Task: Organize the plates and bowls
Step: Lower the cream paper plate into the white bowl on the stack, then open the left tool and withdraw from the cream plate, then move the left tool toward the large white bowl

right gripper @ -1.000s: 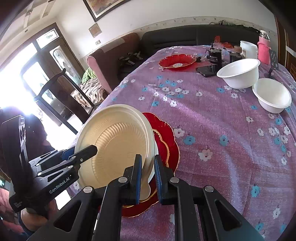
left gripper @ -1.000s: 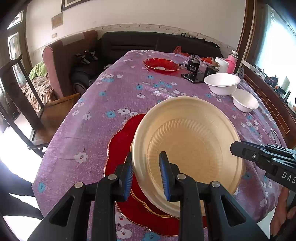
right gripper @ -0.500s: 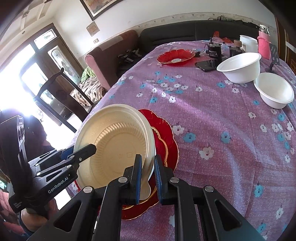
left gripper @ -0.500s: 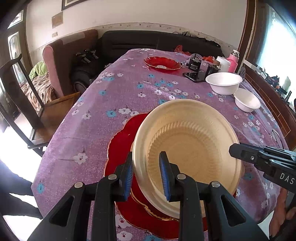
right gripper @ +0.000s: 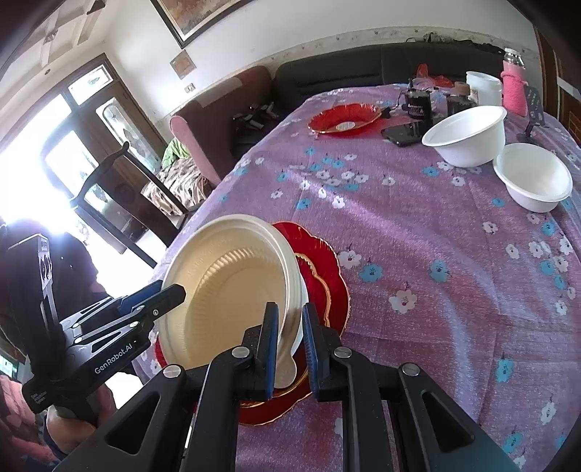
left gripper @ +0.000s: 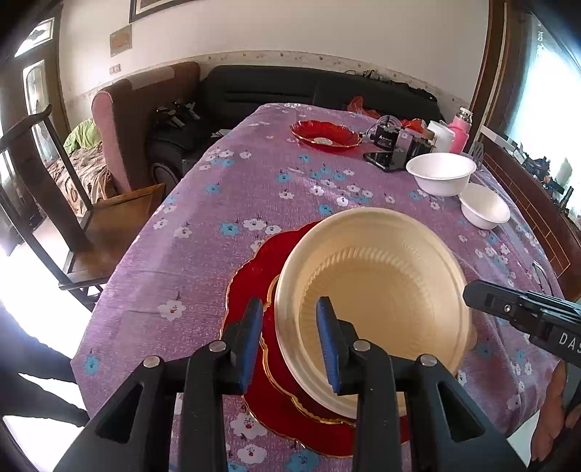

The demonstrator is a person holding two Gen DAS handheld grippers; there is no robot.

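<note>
Cream plate (left gripper: 374, 290) (tilted) – right gripper (right gripper: 290, 337) pinches its rim; left gripper (left gripper: 288, 337) just loosened around it

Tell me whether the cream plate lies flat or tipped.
Tipped: the cream plate leans on edge over the red plates, its rim between both grippers' fingers.

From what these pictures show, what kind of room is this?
Most likely a home living and dining room: a table under a purple flowered tablecloth, a black sofa beside a maroon armchair, and a framed picture on the wall.
</note>
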